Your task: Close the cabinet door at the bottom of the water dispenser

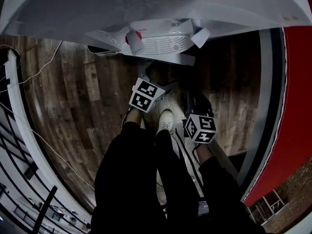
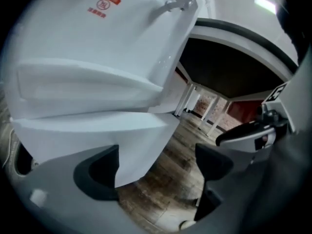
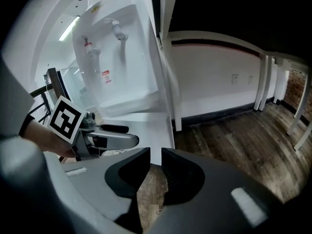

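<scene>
Well, the person is standing right up against the water dispenser point(image 3: 119, 57), black trouser legs point(image 1: 131, 179) and a white shoe point(image 1: 165, 121) on the wooden floor point(image 1: 73, 91). Both arms hang low in front of the knees, each carrying its tool. The two tools are near each other, the left one a little closer to the machine.

The left hand point(image 3: 41, 140) wraps the handle of the left tongs point(image 2: 157, 152), which point at the foot of the dispenser. They are spread wide and released, gripping nothing. The lower corner of the white cabinet door point(image 2: 92, 140) reaches down just beside the left-hand jaw, with bare floor showing across the rest of the gap.

The right tongs point(image 3: 156, 155) are aimed at the same spot from the other side. They are drawn almost together, with only a narrow slit between them and nothing caught in it. The door's bottom corner sits just beyond their tips.

The door itself is the plain panel under the taps and the ledge. I cannot tell whether it lies flush with the body.
</scene>
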